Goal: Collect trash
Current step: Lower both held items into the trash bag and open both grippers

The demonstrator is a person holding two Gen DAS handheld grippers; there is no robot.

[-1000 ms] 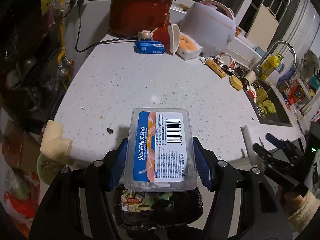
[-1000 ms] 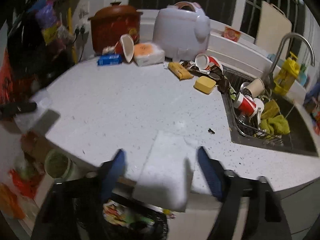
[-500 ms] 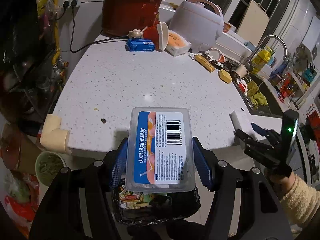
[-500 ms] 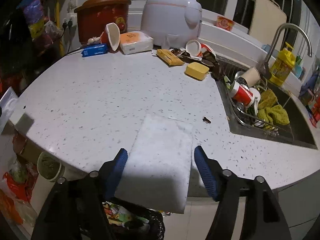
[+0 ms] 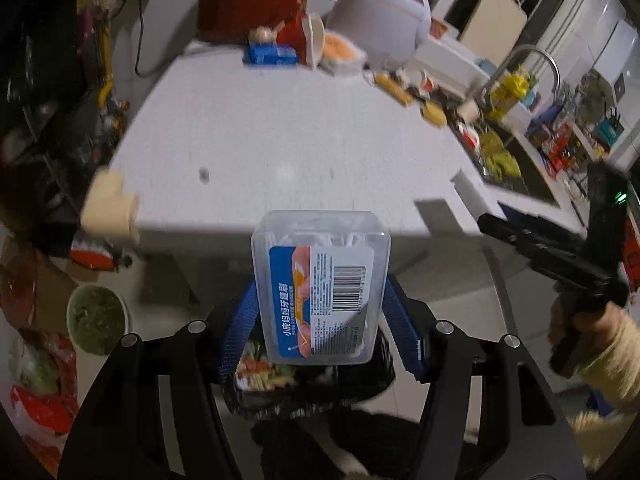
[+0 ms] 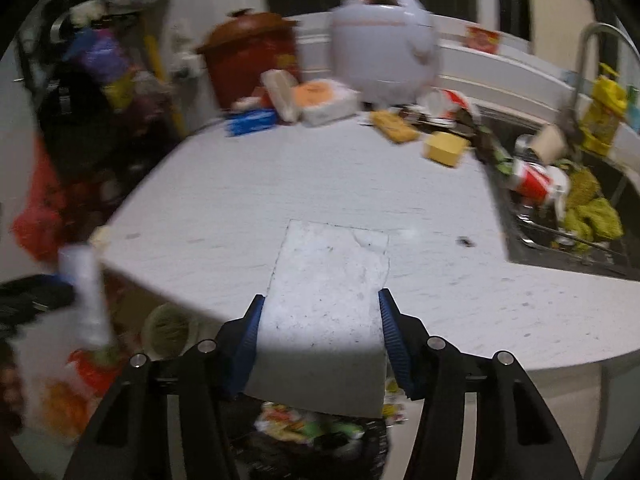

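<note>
clear plastic box (image 5: 320, 288): blue-orange label, upright | white foam slab (image 6: 328, 312): chipped corner, tilted

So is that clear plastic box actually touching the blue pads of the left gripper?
Touching. In the left wrist view both blue pads press against the sides of the clear plastic box, which hangs in the left gripper above the trash bin.

clear box (image 5: 320, 284), blue-orange label (image 5: 322, 300)

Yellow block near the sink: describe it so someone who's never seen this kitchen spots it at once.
Start at the white countertop and follow its far side toward the sink. Just before the sink's near corner sits the yellow block, lying flat and alone. Unlike the longer orange-brown packet behind it, it is plain, pale yellow and squarish.
</note>
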